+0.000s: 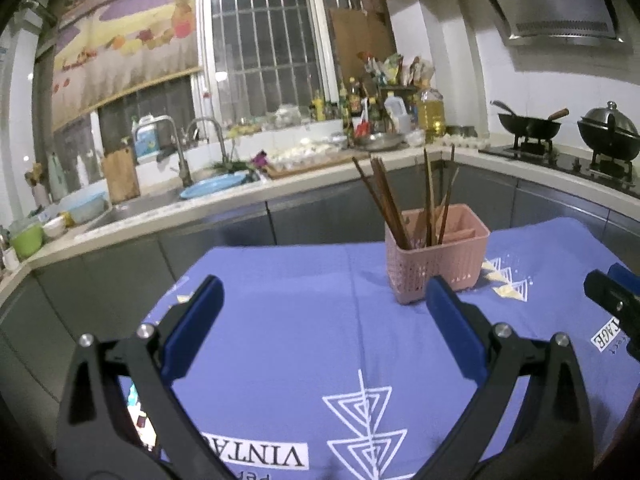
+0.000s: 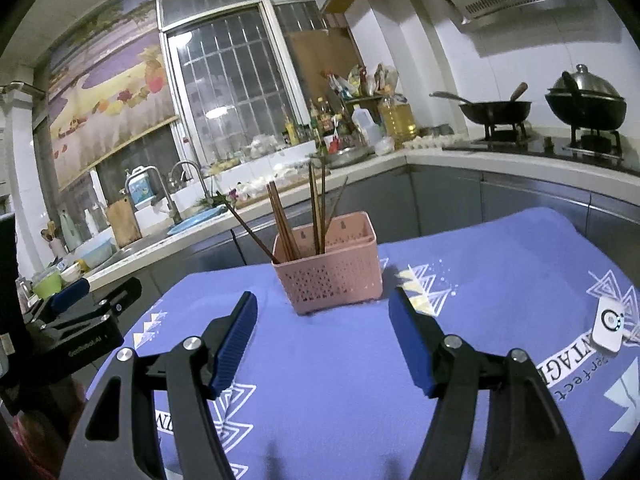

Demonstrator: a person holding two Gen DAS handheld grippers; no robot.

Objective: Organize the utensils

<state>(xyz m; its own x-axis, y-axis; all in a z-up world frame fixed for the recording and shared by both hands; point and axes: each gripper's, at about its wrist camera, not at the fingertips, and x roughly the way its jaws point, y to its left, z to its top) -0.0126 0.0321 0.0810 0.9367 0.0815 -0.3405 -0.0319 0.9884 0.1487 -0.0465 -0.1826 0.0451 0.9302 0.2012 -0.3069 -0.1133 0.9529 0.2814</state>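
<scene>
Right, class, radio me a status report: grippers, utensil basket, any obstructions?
Left gripper open, empty. Right gripper open, empty. Chopsticks upright in pink basket on blue cloth. Nothing between grippers and basket.

L gripper [image 1: 324,300]: matte black plastic arms w/ triangular cut-outs, silver round screws at pivots, ribbed blue rubber pads on inner finger faces. R gripper [image 2: 322,312]: same build; small white lettering on L gripper's black body, unreadable.

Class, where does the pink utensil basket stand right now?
The pink utensil basket stands on the purple cloth, ahead of both open hand-held grippers, with chopsticks upright inside.
</scene>
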